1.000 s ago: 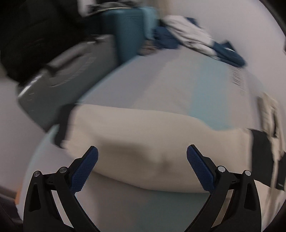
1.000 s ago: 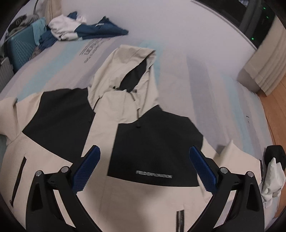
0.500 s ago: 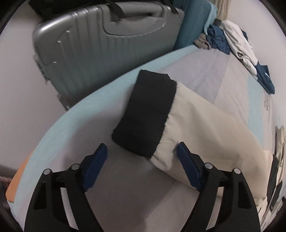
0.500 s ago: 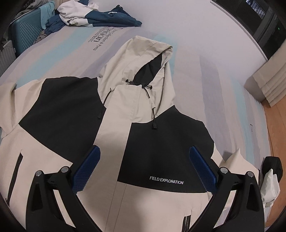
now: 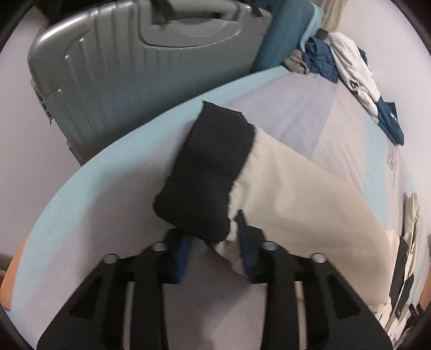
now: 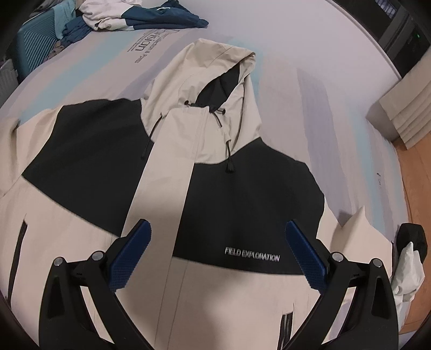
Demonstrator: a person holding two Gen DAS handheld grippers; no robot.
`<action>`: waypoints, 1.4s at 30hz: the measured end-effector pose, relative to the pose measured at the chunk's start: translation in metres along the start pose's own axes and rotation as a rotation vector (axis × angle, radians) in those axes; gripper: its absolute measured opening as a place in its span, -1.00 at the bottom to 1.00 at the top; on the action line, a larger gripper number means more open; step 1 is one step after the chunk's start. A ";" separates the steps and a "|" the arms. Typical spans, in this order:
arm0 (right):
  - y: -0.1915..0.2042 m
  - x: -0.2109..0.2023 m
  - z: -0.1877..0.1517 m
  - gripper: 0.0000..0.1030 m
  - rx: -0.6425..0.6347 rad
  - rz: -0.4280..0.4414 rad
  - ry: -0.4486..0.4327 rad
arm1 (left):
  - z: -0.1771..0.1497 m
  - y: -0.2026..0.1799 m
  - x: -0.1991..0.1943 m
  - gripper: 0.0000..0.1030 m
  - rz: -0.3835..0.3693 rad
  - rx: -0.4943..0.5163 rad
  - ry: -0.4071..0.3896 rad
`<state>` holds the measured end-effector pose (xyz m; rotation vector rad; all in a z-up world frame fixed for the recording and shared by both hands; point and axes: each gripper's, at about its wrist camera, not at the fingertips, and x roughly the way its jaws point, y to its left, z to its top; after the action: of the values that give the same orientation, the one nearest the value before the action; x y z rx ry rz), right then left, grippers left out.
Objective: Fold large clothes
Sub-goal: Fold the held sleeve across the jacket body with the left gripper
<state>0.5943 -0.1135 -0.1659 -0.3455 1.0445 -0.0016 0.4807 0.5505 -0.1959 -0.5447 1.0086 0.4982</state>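
Cream-and-black hooded jacket (image 6: 188, 167) spread front-up on the bed (image 6: 309, 53), its sleeve cuff (image 5: 207, 175) caught at the bed's edge.

The left gripper (image 5: 215, 242) has just been closing, its jaws now narrow and pinching the near corner of the black cuff, where half a second ago they stood wide with the cuff lying free between them. The cream sleeve (image 5: 301, 202) runs from the cuff across the bed. The right gripper (image 6: 215, 245) hovers wide open and empty over the jacket's chest, above the "FIELD EXPLORATION" lettering (image 6: 252, 254); the hood (image 6: 210, 70) lies beyond it. Past the bed's edge stand a closed grey suitcase (image 5: 140, 64) and a teal suitcase (image 5: 285, 35), and a pile of blue and white clothes (image 6: 140, 18) sits at the bed's far end.
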 end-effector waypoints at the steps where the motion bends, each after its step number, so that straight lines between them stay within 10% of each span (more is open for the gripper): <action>1: 0.000 -0.002 -0.002 0.86 -0.003 -0.004 0.002 | -0.002 -0.005 -0.001 -0.63 0.022 0.022 -0.001; 12: -0.022 -0.034 -0.018 0.86 0.030 -0.020 0.003 | -0.008 -0.051 -0.049 -0.79 0.013 0.094 -0.163; 21: -0.068 -0.049 -0.042 0.86 0.106 0.006 -0.041 | -0.030 -0.164 -0.125 -0.82 -0.062 0.279 -0.295; 42: -0.322 -0.027 -0.148 0.86 0.252 -0.036 0.008 | -0.253 -0.517 -0.146 -0.83 -0.283 0.507 -0.233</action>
<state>0.5071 -0.4546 -0.1198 -0.1354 1.0327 -0.1660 0.5722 -0.0237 -0.0741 -0.1628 0.7784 0.0417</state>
